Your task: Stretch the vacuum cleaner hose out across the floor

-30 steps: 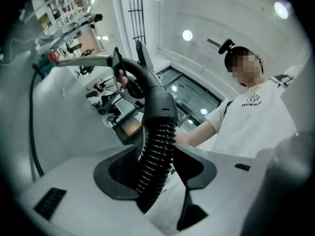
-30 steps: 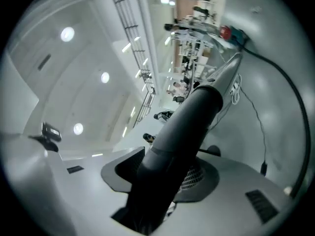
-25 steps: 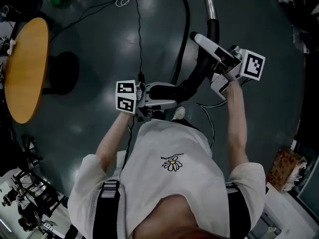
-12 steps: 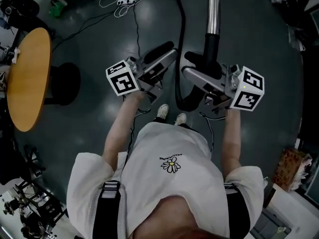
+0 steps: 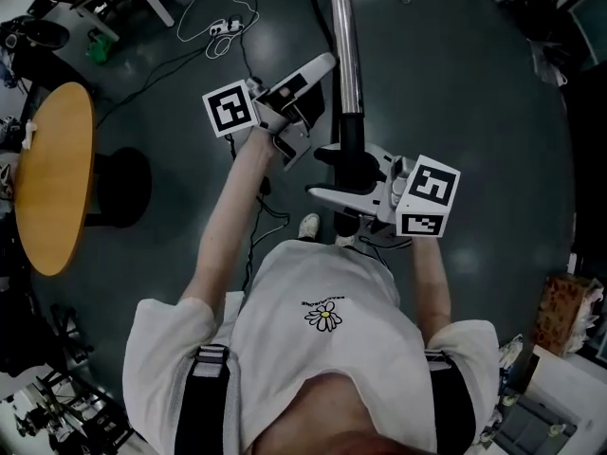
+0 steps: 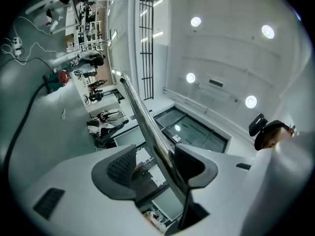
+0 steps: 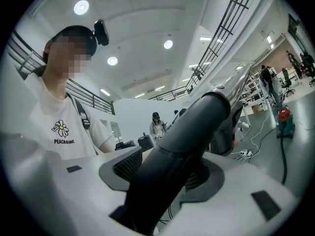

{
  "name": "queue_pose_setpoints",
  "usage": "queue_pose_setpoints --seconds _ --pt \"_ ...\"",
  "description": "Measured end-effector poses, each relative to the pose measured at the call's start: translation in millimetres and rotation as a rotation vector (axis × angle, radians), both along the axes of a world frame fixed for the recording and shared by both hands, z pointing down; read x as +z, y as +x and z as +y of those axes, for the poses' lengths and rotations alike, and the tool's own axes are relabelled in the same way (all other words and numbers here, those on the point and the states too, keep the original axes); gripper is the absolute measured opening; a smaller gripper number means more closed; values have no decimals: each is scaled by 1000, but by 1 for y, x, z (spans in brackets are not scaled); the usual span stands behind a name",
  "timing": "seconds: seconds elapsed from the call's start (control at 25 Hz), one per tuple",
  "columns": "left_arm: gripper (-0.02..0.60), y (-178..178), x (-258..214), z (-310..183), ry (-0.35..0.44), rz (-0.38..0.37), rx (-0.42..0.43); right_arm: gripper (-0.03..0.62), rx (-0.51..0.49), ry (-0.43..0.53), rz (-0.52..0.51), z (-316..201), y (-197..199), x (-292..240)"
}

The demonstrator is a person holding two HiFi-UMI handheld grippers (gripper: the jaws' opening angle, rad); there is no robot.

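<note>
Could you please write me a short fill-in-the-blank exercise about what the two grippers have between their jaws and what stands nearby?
1. The left gripper, its jaws opening, has the wand's shiny ____ tube between them.
2. The right gripper, its jaws opening, has the wand's ____ plastic section between them.
3. The round wooden table stands on the person's ____ side.
Missing words: metal; black; left.

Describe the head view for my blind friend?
Seen from above: the left gripper has a vacuum's metal tube between its opening jaws; the right gripper, also opening, has the black handle part. A round wooden table stands left.
</note>
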State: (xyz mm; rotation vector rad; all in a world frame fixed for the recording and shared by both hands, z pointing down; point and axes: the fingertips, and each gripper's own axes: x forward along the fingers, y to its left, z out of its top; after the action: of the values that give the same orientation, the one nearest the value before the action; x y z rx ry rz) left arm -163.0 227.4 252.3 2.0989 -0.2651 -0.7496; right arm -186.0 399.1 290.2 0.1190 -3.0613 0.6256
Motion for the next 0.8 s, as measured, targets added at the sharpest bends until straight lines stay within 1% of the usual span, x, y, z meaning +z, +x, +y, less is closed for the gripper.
queue_pose_setpoints --seconds 0.08,0.2,0.36,0.52,0.6,0.72,0.8 --pt "225 4 0 -2 0 2 26 229 7 8 2 0 3 2" --pt "225 10 -5 -6 13 -7 39 229 15 -2 13 -4 2 9" --pt "235 29 -5 -11 13 -69 60 229 -3 -15 46 0 4 21" --pt "235 36 2 -6 0 -46 106 233 -17 -2 56 8 6 31" --pt "235 39 6 -1 13 -38 125 233 -16 33 104 12 8 42" --pt "235 48 10 8 53 -48 187 238 -25 77 182 20 12 56" --pt "235 54 14 7 53 -47 218 238 -31 59 173 21 16 58"
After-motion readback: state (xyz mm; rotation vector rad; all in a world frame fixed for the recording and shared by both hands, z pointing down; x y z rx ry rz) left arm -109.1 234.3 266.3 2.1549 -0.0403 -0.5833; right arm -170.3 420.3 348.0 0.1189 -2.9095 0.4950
